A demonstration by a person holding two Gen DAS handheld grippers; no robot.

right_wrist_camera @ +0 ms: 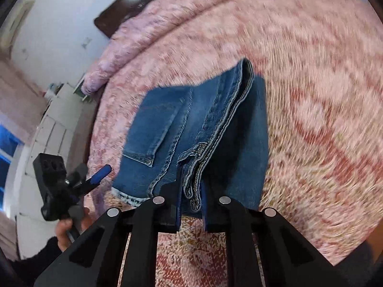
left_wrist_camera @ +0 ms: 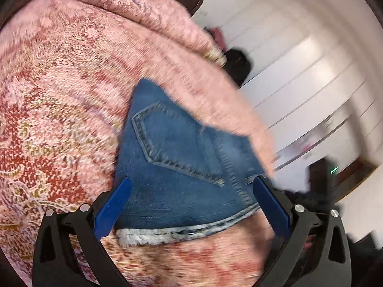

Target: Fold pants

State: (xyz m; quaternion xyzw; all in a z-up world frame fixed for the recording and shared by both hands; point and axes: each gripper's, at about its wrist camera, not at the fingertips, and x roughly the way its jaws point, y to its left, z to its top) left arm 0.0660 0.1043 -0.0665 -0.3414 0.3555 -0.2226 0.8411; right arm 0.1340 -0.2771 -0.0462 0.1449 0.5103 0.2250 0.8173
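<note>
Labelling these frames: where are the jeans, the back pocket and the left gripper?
jeans (right_wrist_camera: 201,119), right wrist view, middle of denim.
back pocket (left_wrist_camera: 172,141), left wrist view, pocket centre.
left gripper (left_wrist_camera: 191,205), left wrist view, between fingertips.

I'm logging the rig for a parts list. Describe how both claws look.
Both match: the left claw and right claw have black angular linkage arms with triangular cutouts, round silver pivot pins, and flat blue finger pads. In the right view, the left claw's black boxy body sits in a bare hand with a dark sleeve.
</note>
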